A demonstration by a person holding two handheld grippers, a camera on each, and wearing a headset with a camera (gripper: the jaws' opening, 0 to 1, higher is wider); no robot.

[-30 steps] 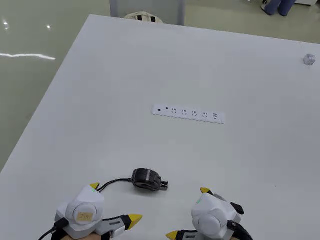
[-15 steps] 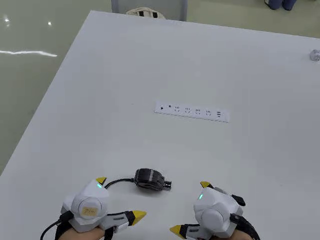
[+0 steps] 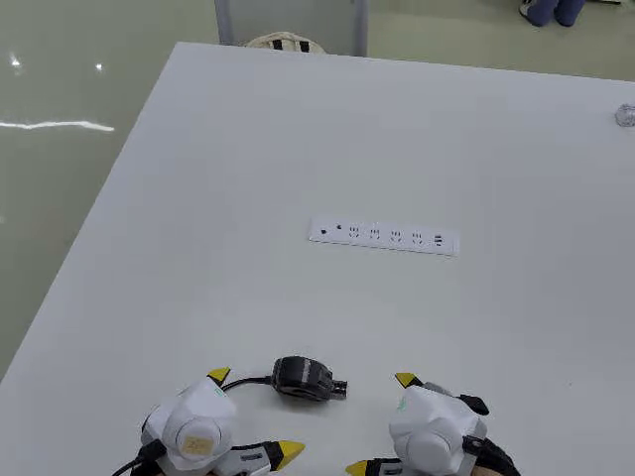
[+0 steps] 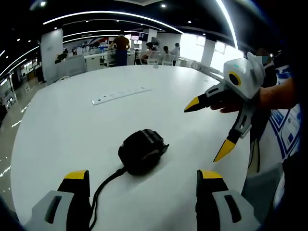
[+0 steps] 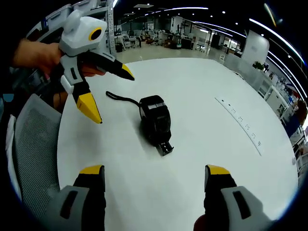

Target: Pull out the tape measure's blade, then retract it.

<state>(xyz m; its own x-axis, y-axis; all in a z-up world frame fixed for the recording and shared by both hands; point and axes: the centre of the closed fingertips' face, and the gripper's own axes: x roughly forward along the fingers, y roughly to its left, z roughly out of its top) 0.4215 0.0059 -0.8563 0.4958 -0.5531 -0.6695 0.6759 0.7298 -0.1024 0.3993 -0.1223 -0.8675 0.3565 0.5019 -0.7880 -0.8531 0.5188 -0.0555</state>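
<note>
A black tape measure point(image 3: 304, 377) lies on the white table point(image 3: 298, 149) near its front edge, with a black cord loop trailing to its left and the blade's hook end pointing right. My left gripper point(image 3: 254, 414) hovers just to its left, open and holding nothing. My right gripper point(image 3: 380, 423) hovers open to its right. In the left gripper view the tape measure point(image 4: 142, 150) sits just ahead of my open left gripper point(image 4: 143, 175), and the right gripper point(image 4: 207, 129) is beyond it. In the right gripper view the tape measure point(image 5: 156, 120) lies ahead of my right gripper point(image 5: 154, 169), and the left gripper point(image 5: 110, 94) is at upper left.
A white power strip point(image 3: 385, 237) lies flat mid-table. A small crumpled object point(image 3: 625, 115) sits at the far right. A chair back point(image 3: 286, 42) stands beyond the far edge. The table's left edge drops to a glossy floor point(image 3: 60, 198).
The head camera has shifted. Both open grippers have edged slightly closer to the tape measure, which has stayed put on the table.
</note>
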